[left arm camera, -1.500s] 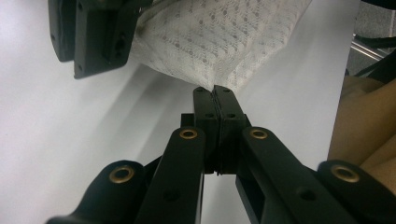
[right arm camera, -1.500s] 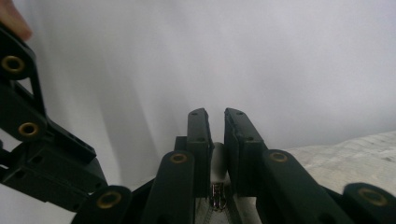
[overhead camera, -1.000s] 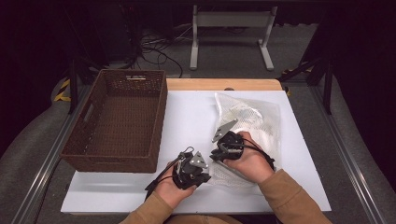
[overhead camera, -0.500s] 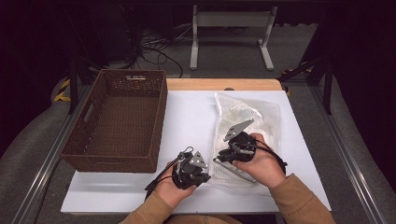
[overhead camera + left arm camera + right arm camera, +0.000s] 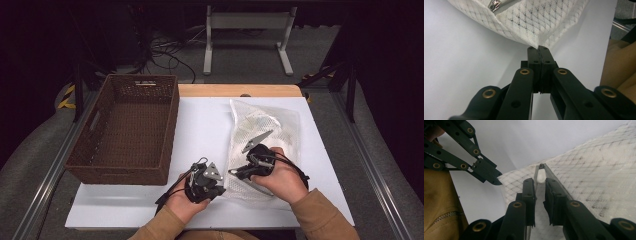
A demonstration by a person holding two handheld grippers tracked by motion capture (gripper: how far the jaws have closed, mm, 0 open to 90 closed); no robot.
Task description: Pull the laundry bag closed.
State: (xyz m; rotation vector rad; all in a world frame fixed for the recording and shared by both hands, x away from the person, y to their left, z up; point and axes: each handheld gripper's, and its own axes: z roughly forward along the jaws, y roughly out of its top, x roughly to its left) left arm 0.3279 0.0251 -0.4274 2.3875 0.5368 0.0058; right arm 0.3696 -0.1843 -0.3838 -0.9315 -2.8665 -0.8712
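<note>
- Right now a white mesh bag (image 5: 264, 145) lies flat on the white table (image 5: 205, 125).
- Left of the bag sits a brown woven basket (image 5: 131, 127). The two are apart, with bare table between them.
- At the bag's near left corner is the left gripper (image 5: 216, 182), held in the person's left hand (image 5: 182, 205).
- In the left gripper view, that gripper (image 5: 539, 50) has its jaws pressed tight together. They pinch the very corner of the mesh bag (image 5: 534, 20).
- A silver zipper pull (image 5: 494, 5) shows on the bag, up at the top of that view.
- Over the bag's near part is the right gripper (image 5: 236, 172), held in the right hand (image 5: 280, 182). It points left, toward the bag's near left corner.
- In the right gripper view, the right gripper (image 5: 540, 182) has its jaws a little apart, with a thin gap between them.
- The bag's zipper line (image 5: 554, 180) runs along just ahead of the jaws, and a small white tab (image 5: 541, 175) on the bag sits right at the gap between the tips. I cannot tell if the pads press on it.
- That same view shows the left gripper (image 5: 496, 178) biting the bag's corner, just to the left of the right one.
- A tan sleeve (image 5: 325, 217) covers the person's right arm, near the bag's front edge.
</note>
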